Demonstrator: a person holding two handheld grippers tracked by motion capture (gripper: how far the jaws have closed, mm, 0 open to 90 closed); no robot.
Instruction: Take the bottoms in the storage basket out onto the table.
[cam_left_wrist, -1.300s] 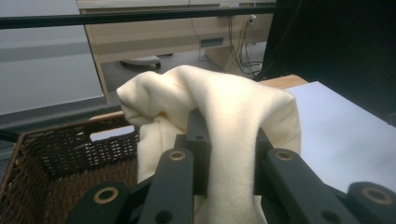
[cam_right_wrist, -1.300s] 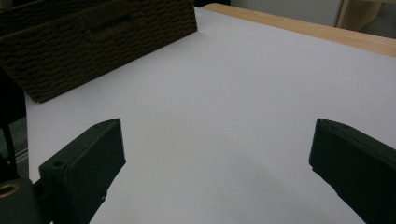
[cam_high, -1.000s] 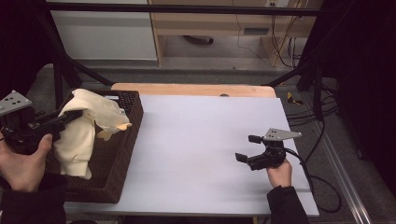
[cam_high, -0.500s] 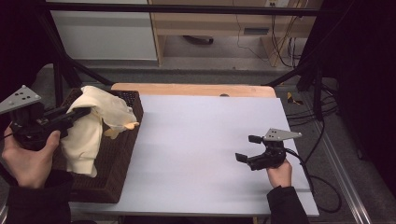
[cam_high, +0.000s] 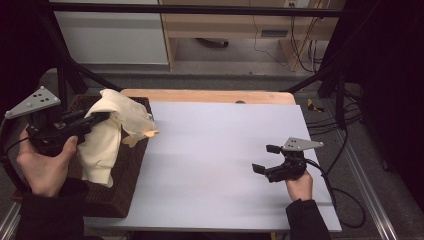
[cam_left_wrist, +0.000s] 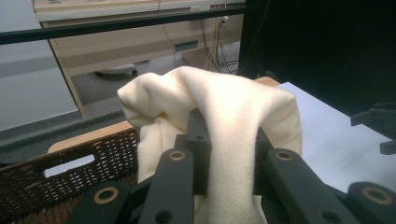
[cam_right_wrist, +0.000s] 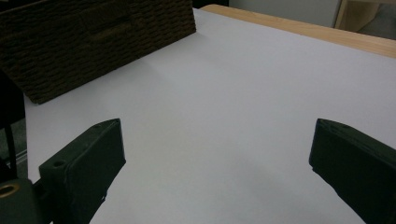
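A cream cloth (cam_high: 112, 130) hangs above a dark wicker basket (cam_high: 120, 190) at the table's left. My left gripper (cam_high: 97, 119) is shut on its top, and the cloth's lower end trails down into the basket. In the left gripper view the cream cloth (cam_left_wrist: 224, 121) bulges between and over the black jaws of the left gripper (cam_left_wrist: 229, 140), with the basket rim (cam_left_wrist: 70, 163) below. At the right of the white tabletop (cam_high: 215, 150) my right gripper (cam_high: 265, 158) rests open and points left. In the right gripper view its jaws stand wide apart over bare tabletop (cam_right_wrist: 224, 116).
The wicker basket (cam_right_wrist: 93, 42) takes up the table's left side. A wooden strip (cam_high: 210, 96) runs along the far edge. Black frame bars (cam_high: 200, 9) cross behind the table, and cables (cam_high: 345, 165) trail off its right side.
My left gripper has lifted and moved right with the cloth, drawing more of it up out of the basket. The right gripper has stayed still.
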